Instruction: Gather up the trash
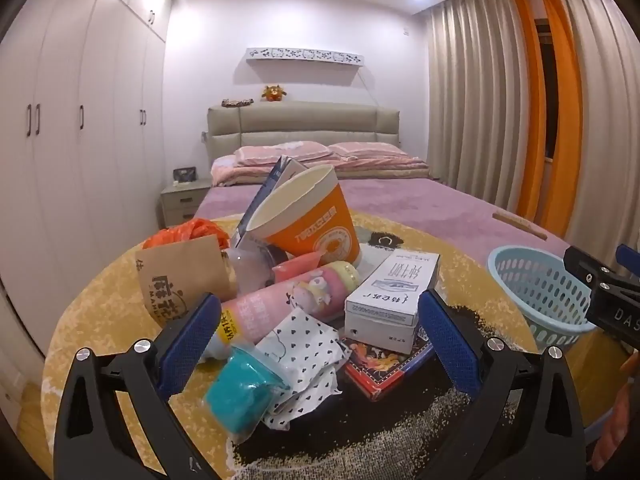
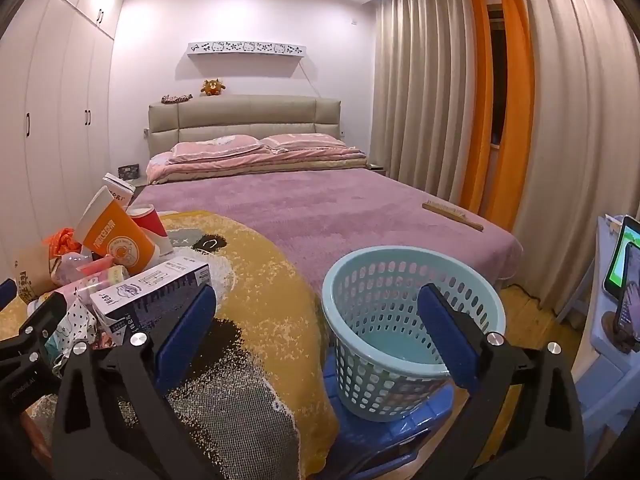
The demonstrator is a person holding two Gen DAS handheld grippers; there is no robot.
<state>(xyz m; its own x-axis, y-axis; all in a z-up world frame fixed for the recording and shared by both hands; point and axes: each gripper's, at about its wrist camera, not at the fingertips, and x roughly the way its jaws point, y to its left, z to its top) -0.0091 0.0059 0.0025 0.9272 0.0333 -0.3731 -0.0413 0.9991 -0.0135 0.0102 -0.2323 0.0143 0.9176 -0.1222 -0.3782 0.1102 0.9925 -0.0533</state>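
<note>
A pile of trash lies on a yellow and black cloth (image 1: 460, 264). In it are an orange paper cup (image 1: 316, 224), a white carton (image 1: 392, 296), a pink tube (image 1: 280, 304), a polka-dot wrapper (image 1: 308, 356), a teal crumpled piece (image 1: 244, 392) and a brown paper bag (image 1: 180, 276). My left gripper (image 1: 320, 340) is open just in front of the pile, its blue pads either side of the wrapper without touching anything. A pale blue basket (image 2: 400, 320) stands empty to the right. My right gripper (image 2: 318, 336) is open, level with the basket's near left rim, holding nothing.
The basket rests on a blue stool (image 2: 392, 440). Behind the pile is a bed with a purple cover (image 2: 320, 208), and a wooden brush (image 2: 452, 216) lies near its right edge. White wardrobes (image 1: 80, 140) line the left, curtains (image 2: 420, 100) the right. A phone on a stand (image 2: 622, 256) is at far right.
</note>
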